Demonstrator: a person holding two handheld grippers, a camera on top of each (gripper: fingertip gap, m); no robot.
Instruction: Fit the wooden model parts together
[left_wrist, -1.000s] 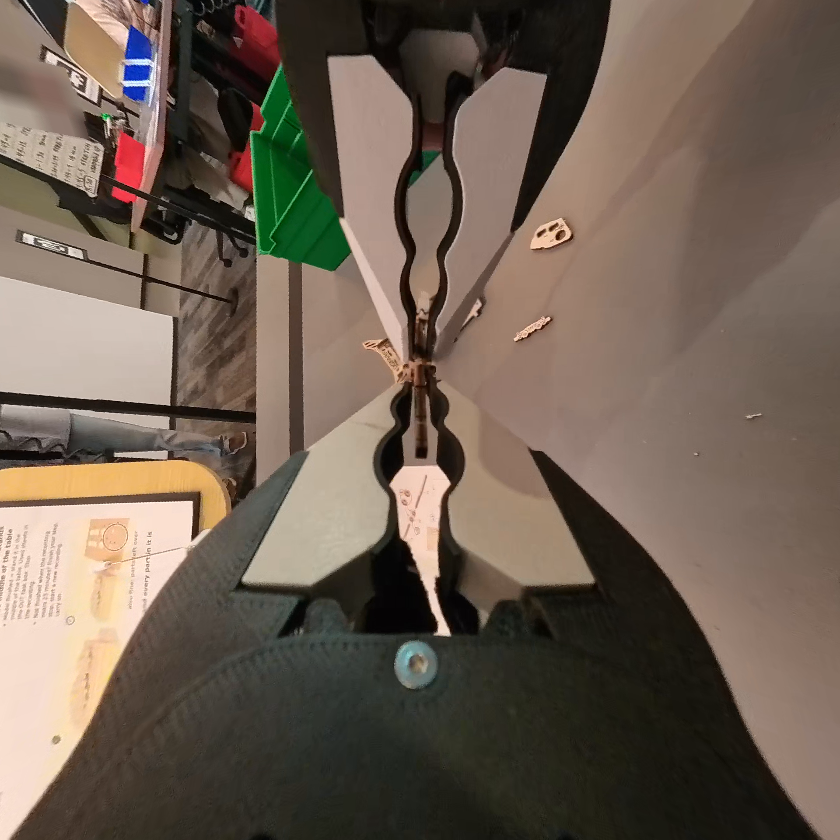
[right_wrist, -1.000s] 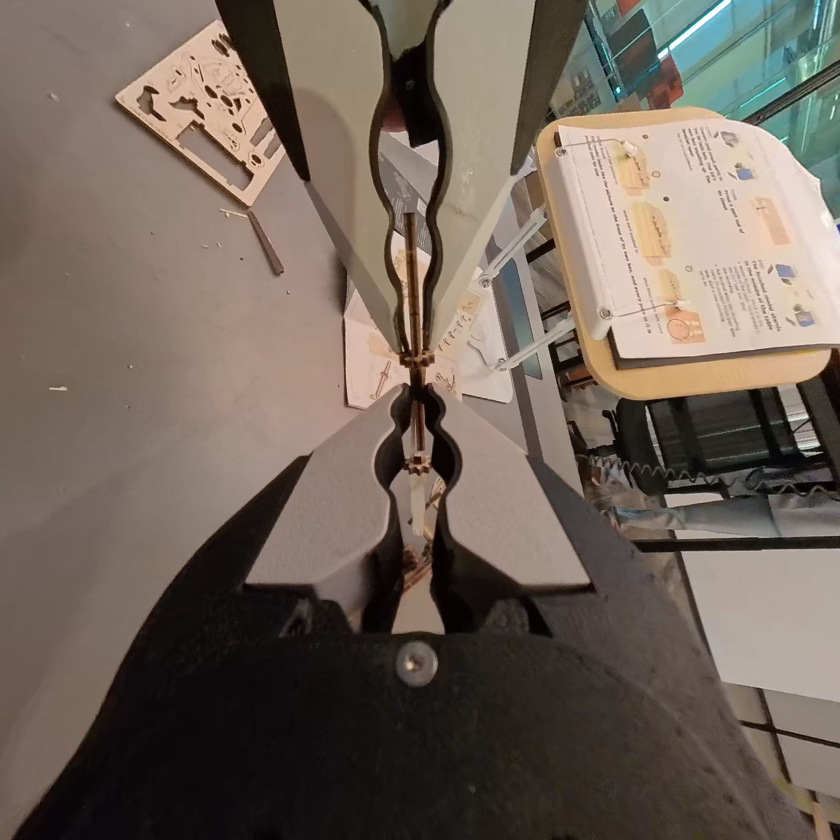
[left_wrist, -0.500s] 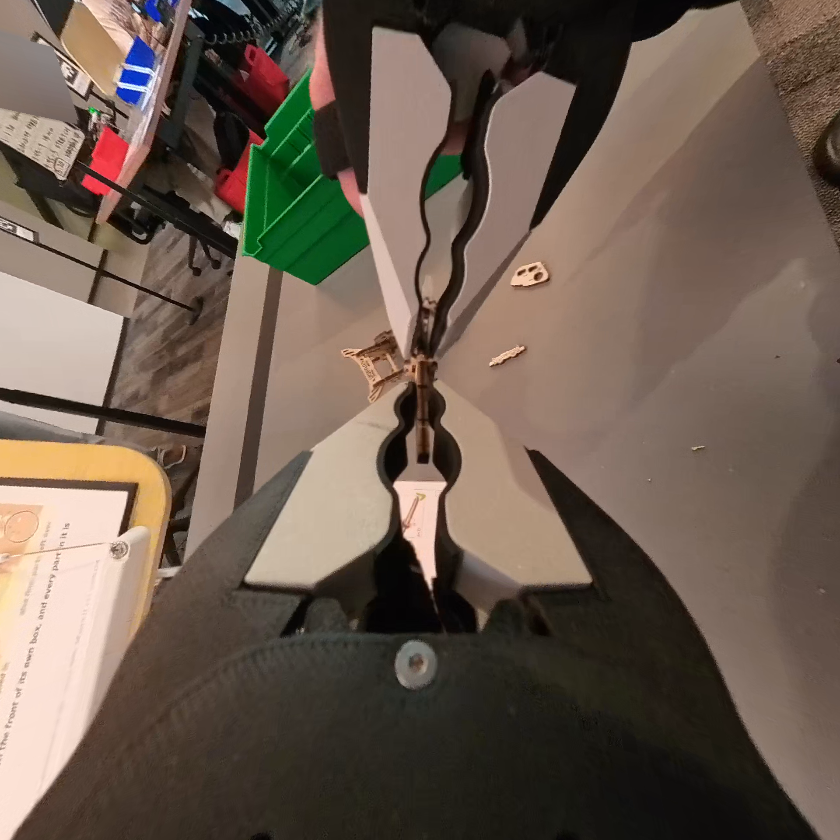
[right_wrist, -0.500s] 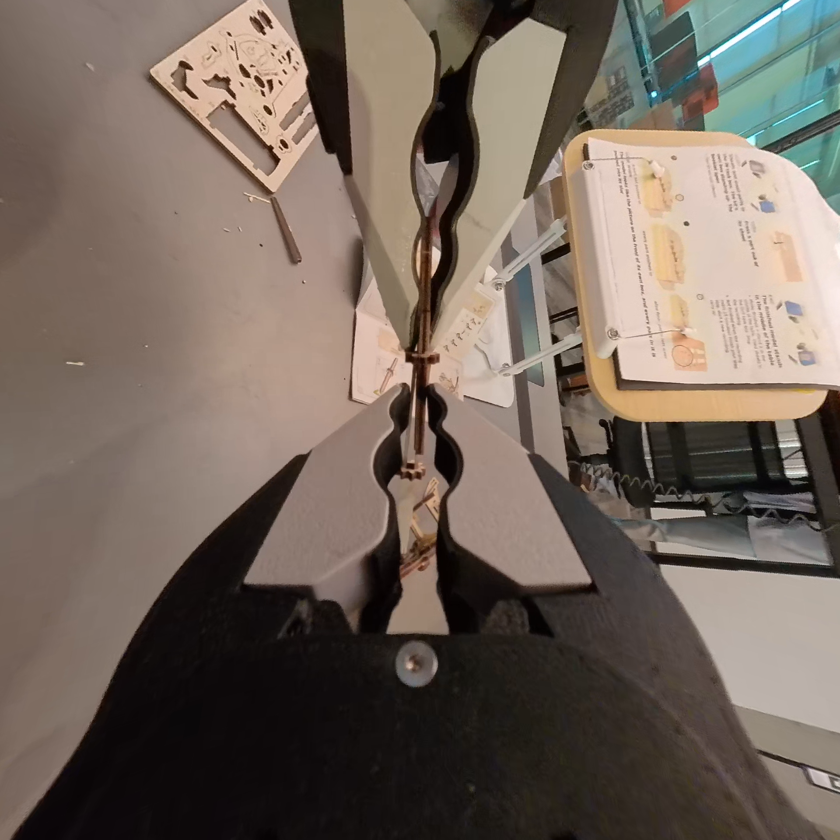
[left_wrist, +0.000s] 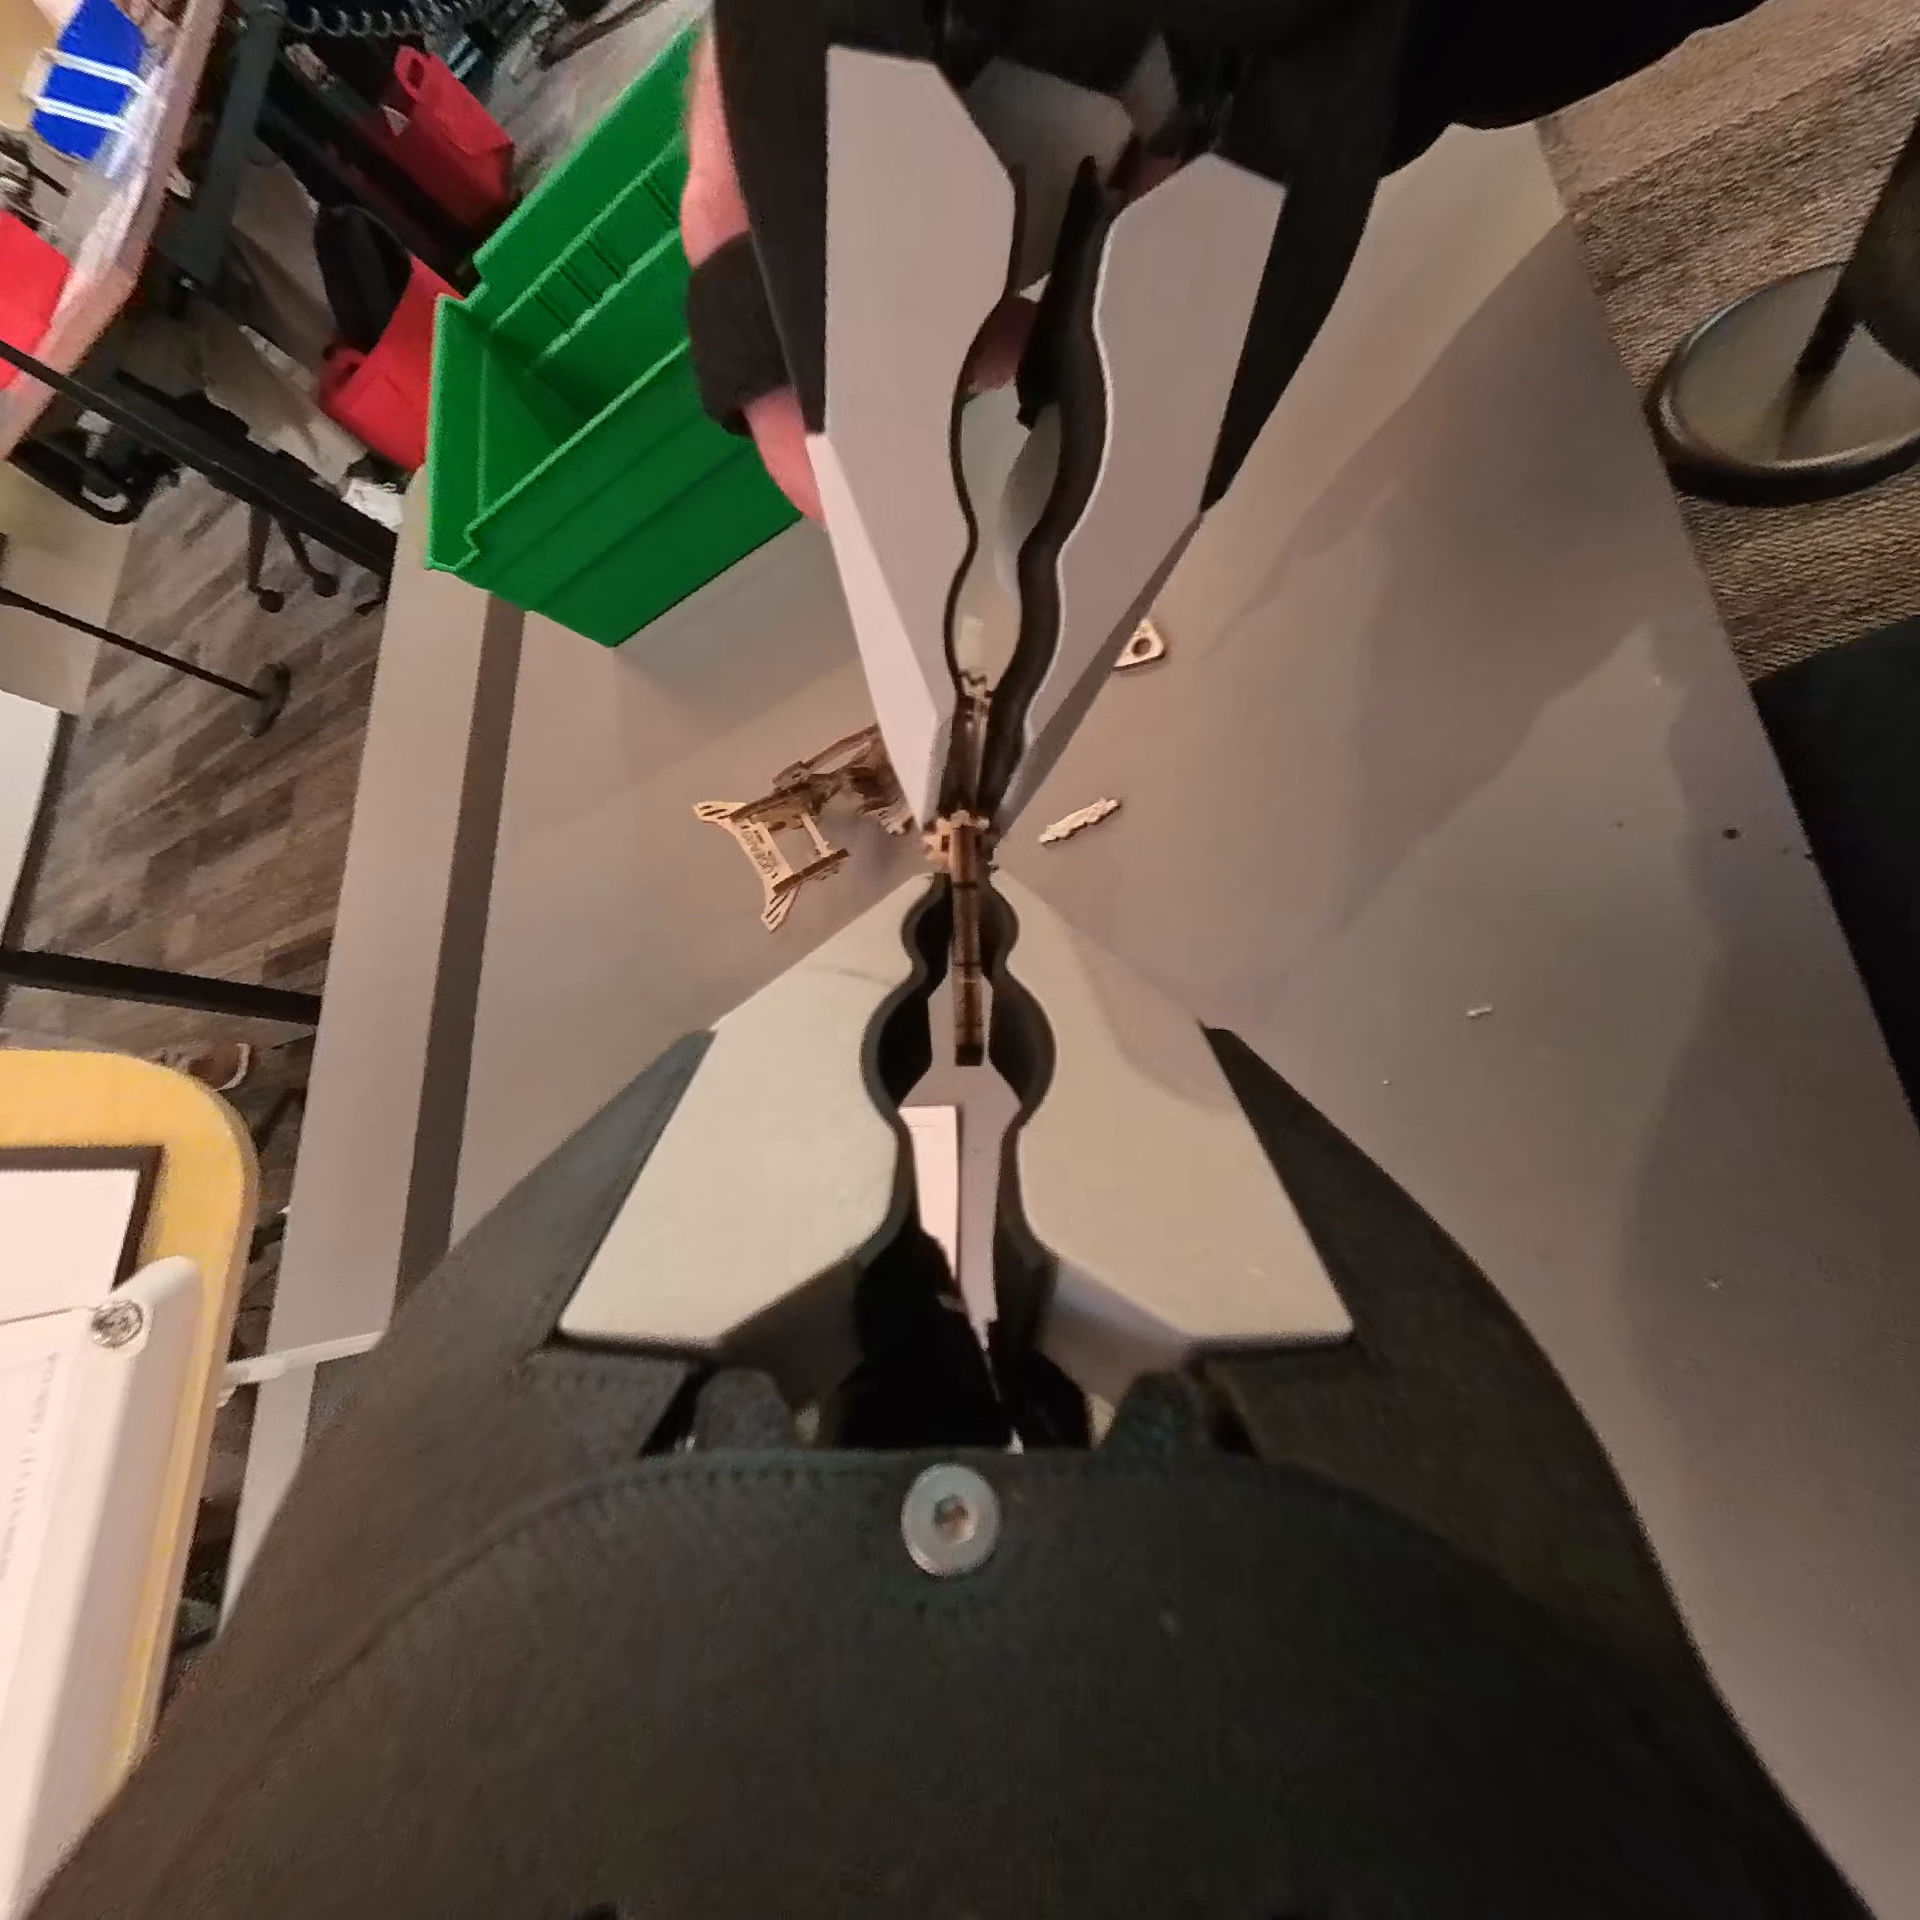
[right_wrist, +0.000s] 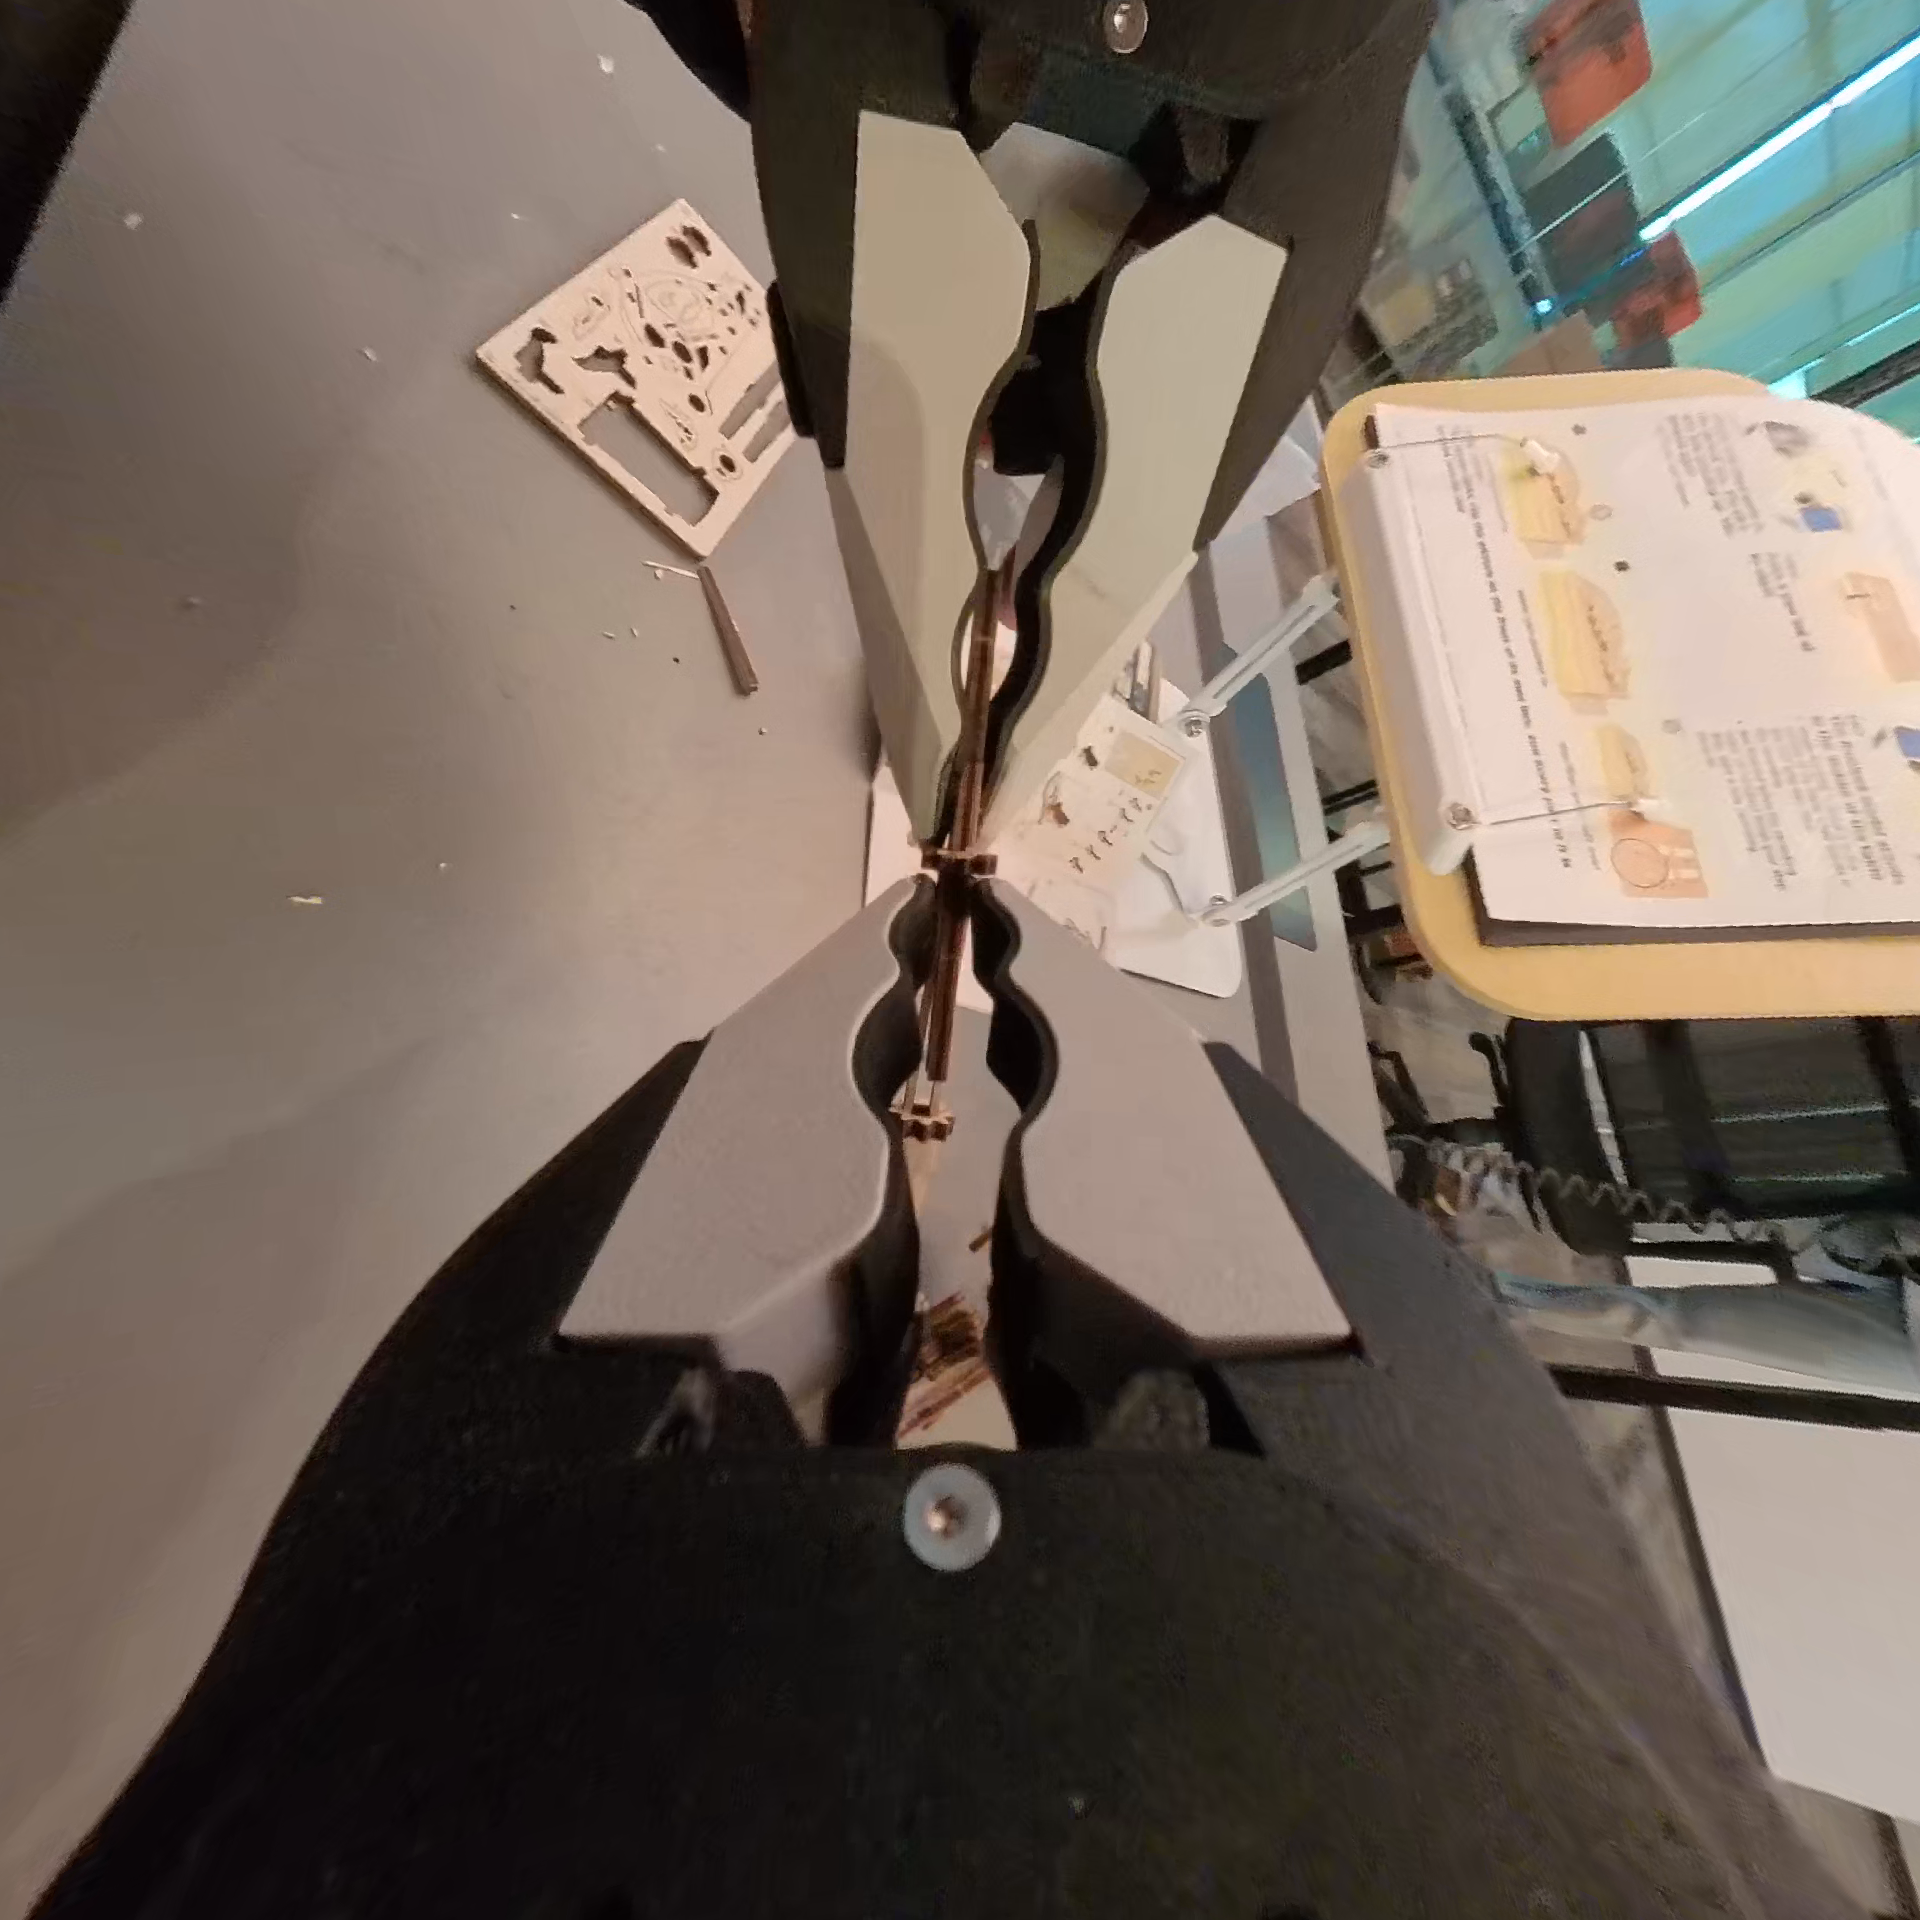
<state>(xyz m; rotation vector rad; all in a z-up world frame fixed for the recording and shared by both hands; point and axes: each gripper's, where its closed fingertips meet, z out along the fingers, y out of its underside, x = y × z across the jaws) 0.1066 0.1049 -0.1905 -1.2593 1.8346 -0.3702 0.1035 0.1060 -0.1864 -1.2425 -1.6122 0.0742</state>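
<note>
The grey worktop (left_wrist: 1455, 935) has swung further into view as both tools tilted. The left hand-held gripper (left_wrist: 968, 883) and right hand-held gripper (right_wrist: 940, 883), tip to tip, stay clamped on the thin wooden strip (left_wrist: 968, 966); its gear-like collar (right_wrist: 956, 860) remains between them, apparently seating.

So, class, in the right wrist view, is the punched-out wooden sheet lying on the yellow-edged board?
No, the wooden sheet lies flat on the grey table, apart from it.
</note>
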